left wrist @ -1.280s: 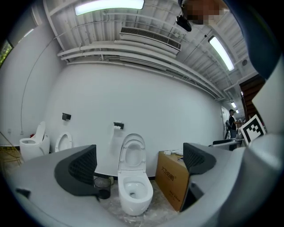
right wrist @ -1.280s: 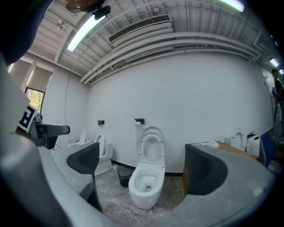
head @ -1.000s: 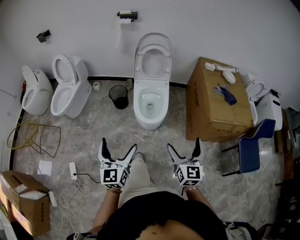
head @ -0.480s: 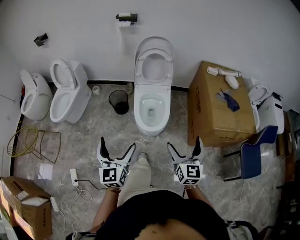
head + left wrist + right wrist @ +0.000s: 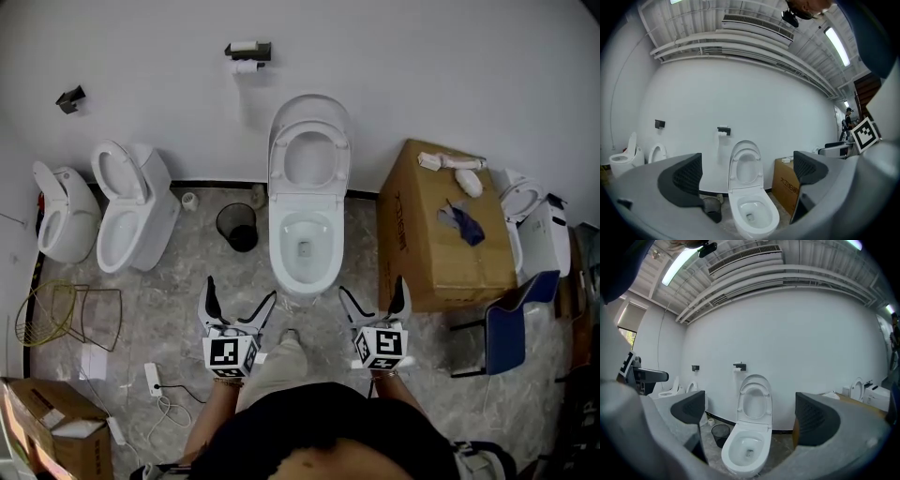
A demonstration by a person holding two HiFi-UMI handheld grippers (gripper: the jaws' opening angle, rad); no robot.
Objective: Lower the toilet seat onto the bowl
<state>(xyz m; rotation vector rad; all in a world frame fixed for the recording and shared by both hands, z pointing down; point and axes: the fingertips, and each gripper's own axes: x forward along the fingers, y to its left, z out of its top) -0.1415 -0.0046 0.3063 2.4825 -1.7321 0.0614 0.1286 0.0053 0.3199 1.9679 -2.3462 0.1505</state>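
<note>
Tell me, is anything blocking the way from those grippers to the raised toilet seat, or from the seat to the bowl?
Nothing visible does. Only bare floor lies between the left gripper, the right gripper and the bowl, and the raised seat hinges down onto it. The bin and cardboard box stand off to either side.

The toilet (image 5: 305, 246) is glossy white ceramic, and its seat (image 5: 283, 161) looks like smooth white plastic. The floor (image 5: 169, 291) is grey marbled stone with a dull sheen. The wall (image 5: 422, 66) is matt white. The box (image 5: 441, 234) is matt brown cardboard and the bin (image 5: 236, 225) is black mesh. The left tongs (image 5: 240, 291) and right tongs (image 5: 372, 289) are smooth white plastic with matt black ribbed pads (image 5: 686, 176).
</note>
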